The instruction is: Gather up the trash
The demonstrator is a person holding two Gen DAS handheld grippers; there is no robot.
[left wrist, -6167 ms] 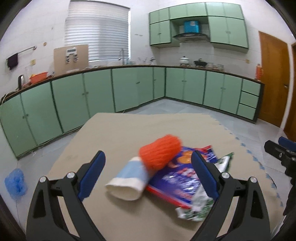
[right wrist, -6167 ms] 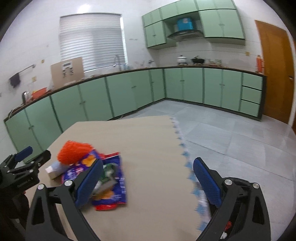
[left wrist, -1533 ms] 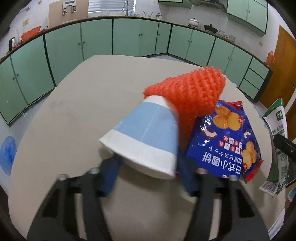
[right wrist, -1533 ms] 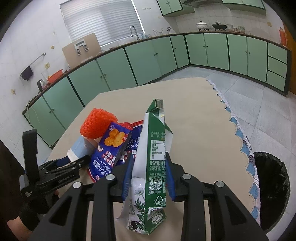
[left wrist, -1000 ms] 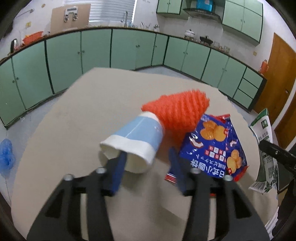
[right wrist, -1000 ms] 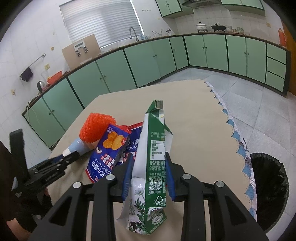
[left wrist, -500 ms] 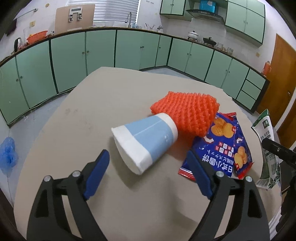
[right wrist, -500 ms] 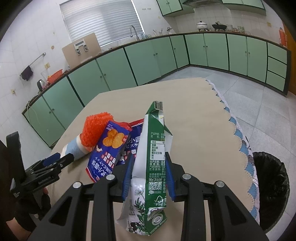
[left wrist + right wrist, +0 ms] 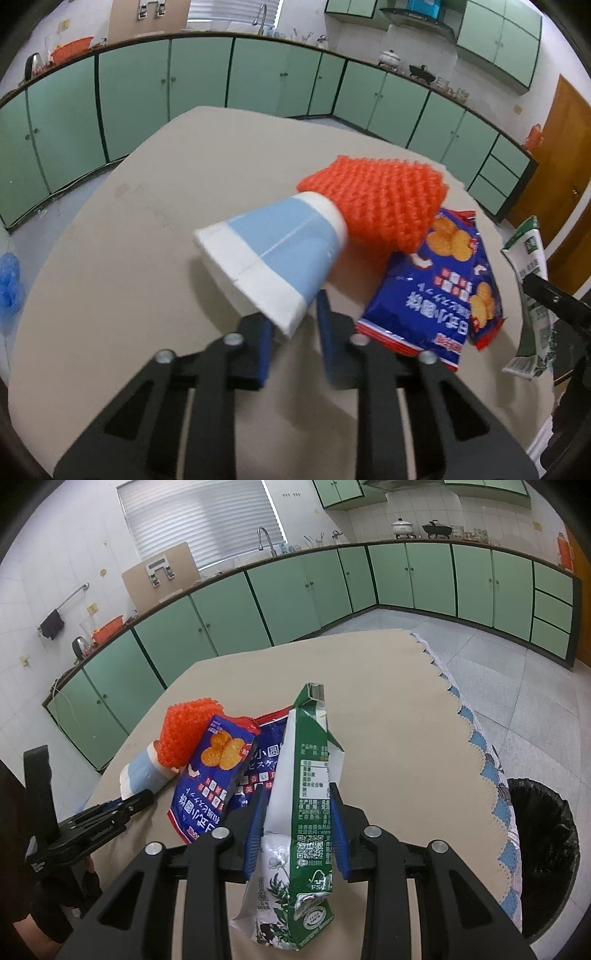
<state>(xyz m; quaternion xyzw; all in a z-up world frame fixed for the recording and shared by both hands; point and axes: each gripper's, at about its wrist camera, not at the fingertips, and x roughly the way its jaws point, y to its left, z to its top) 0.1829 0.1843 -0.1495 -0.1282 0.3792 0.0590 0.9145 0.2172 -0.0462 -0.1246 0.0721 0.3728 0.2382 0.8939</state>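
Waxy paper cup point(image 9: 273, 254) rim pinched as left gripper point(image 9: 293, 332) jaws closed, right gripper point(image 9: 297, 832) clamping creased carton point(image 9: 301, 812)

Green base cabinets point(image 9: 295, 598) are seen lining white tiled walls point(image 9: 70, 557), with wall cabinets point(image 9: 495, 33) mounted above. A blinded window point(image 9: 199, 520) is set over the sink tap point(image 9: 264, 539). Grey floor tiles point(image 9: 509, 686) and a wooden door point(image 9: 554, 155) are noted.
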